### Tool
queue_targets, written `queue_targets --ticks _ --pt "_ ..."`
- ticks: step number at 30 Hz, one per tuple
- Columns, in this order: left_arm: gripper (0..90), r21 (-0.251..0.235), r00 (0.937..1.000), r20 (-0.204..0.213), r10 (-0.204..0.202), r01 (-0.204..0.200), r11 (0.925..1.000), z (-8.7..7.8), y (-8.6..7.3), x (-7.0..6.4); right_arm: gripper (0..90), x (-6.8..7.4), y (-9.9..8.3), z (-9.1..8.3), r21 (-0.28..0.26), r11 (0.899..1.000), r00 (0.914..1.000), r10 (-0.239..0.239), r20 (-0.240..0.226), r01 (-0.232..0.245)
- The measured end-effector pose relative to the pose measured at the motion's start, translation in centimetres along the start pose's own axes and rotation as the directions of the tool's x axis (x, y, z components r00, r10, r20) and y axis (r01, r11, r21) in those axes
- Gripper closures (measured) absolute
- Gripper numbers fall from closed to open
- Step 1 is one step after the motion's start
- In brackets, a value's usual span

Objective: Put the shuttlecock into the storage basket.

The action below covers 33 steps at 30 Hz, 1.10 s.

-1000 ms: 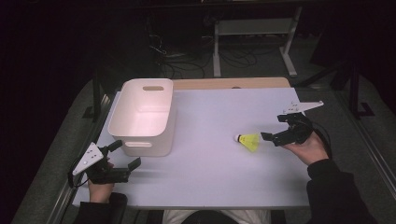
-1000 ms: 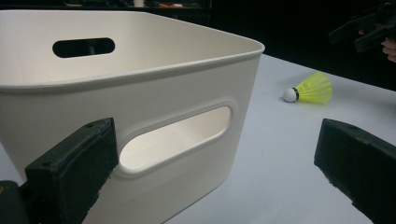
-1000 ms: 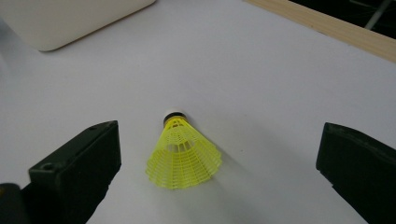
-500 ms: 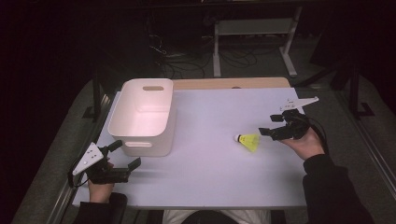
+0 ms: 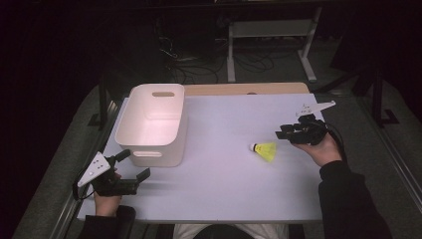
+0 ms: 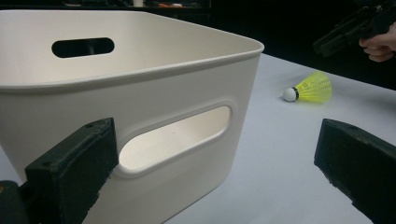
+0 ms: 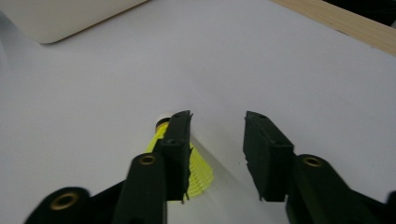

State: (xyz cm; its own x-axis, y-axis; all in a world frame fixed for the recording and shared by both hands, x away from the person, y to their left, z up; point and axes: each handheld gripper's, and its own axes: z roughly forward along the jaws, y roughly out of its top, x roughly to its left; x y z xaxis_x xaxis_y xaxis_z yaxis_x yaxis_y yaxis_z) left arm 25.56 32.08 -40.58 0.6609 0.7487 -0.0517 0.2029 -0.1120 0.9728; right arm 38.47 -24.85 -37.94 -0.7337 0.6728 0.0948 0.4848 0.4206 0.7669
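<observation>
Above the table, we are hovering our right gripper, jaws apart, beside the shuttlecock to grab it cleanly.

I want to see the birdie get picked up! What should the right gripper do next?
Probably slide sideways over the birdie. The right gripper is open, but the birdie lies on the table beside one jaw, not between them.
</observation>
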Motion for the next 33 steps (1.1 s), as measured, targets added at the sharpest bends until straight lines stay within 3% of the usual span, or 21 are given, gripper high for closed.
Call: queue_targets --ticks 1,5,9,17,33 --pt "0.0 -0.001 1.0000 0.000 0.000 0.000 1.0000 0.0 0.0 0.0 70.3 -0.3 0.0 0.3 0.003 1.000 1.0000 0.002 -0.007 -0.002" --pt "0.0 -0.001 1.0000 0.001 0.000 0.000 1.0000 0.0 0.0 0.0 77.5 -0.6 -0.1 0.6 0.005 1.000 0.9999 0.008 -0.015 -0.008" --pt "0.0 0.000 1.0000 0.001 0.000 0.000 1.0000 0.0 0.0 0.0 88.4 -0.9 -0.2 1.5 0.035 0.999 1.0000 0.004 0.004 -0.004" --pt "0.0 0.000 1.0000 0.002 0.001 -0.001 1.0000 0.0 0.0 0.0 88.7 -1.4 -0.6 3.0 0.108 0.994 0.9997 0.020 0.011 -0.021" --pt "0.0 0.000 1.0000 0.003 0.001 -0.001 1.0000 0.0 0.0 0.0 88.7 -2.2 -1.3 4.8 0.169 0.985 0.9989 0.043 -0.017 -0.039"
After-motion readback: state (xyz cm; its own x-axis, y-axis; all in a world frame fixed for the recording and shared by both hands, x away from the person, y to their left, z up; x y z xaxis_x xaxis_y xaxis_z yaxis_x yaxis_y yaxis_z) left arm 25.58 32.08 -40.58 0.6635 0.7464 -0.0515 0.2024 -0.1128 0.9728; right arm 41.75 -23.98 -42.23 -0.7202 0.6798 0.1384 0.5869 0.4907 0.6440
